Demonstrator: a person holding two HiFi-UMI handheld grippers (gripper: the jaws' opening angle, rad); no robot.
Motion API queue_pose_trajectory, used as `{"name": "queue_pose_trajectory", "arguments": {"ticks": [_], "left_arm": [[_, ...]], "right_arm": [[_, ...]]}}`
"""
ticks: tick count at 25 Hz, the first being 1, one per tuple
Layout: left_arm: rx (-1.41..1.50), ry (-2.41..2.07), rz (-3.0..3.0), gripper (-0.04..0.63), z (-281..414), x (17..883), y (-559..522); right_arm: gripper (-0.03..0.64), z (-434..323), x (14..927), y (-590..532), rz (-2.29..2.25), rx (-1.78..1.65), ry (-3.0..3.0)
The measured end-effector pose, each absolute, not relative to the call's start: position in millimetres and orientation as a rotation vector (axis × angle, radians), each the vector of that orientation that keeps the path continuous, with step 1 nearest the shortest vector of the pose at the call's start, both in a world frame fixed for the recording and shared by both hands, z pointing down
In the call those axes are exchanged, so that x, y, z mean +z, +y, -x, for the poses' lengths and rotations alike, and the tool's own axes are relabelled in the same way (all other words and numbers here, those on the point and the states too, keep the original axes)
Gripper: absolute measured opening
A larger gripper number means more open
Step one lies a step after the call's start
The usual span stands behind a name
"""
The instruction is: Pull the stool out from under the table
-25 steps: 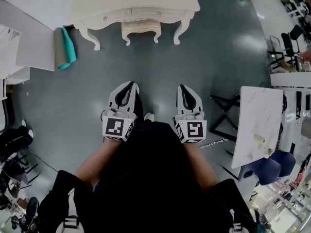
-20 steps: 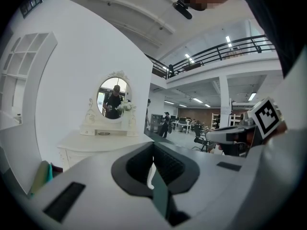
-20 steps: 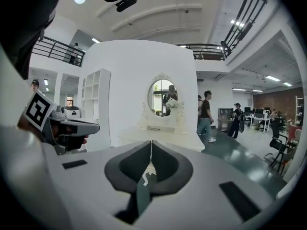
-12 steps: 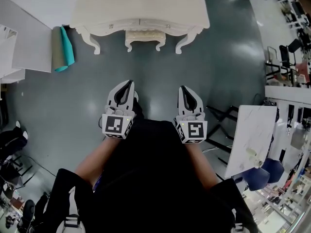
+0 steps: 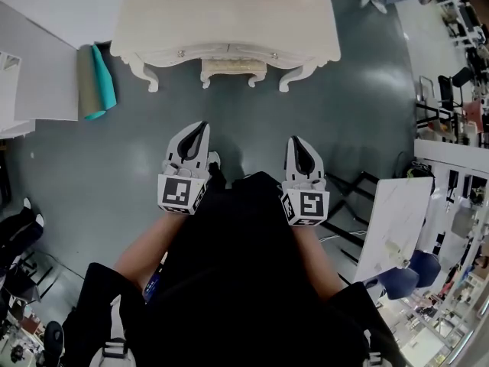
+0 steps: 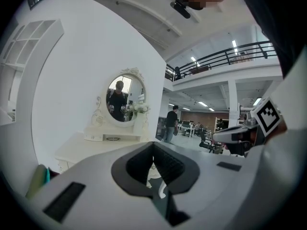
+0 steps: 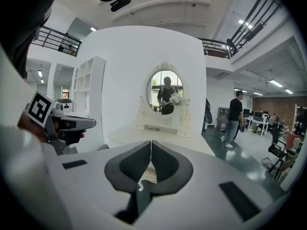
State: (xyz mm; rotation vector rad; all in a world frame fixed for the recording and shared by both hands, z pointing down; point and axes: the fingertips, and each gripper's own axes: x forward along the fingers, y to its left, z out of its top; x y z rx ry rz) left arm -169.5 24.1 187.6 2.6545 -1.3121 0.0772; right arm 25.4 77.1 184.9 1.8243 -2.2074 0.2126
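Mats (image 5: pixel 95 81) rolled up lie just left of the table (image 5: pixel 229 10). Well in front of the table, the left gripper (image 5: pixel 200 128) is clenched on nothing, jaws pressed together and aimed at the table. The stool (image 5: pixel 233 69) sits tucked under the table's front edge, between its front legs, with only its near rim and two legs showing. The right gripper (image 5: pixel 297 142), also well in front of the table, is likewise clenched and empty. The step in hand looks like the approach: both grippers should open before reaching the table, come in low, and take the stool's near rim evenly on either side, so it slides straight out without catching a table leg.
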Motion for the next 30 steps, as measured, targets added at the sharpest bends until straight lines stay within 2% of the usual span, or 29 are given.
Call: {"name": "queue_pose_trajectory", "arguments": {"ticks": [14, 30], "left_arm": [[0.123, -1.292, -2.625, 0.015, 167, 215, -28], [0.342, -1.485, -2.451, 0.015, 148, 307, -129]], "right_arm": [[0.020, -44, 221, 9, -1.770, 0.225, -2.234], [0.020, -69, 331, -135, -1.479, 0.368, -2.341]]}}
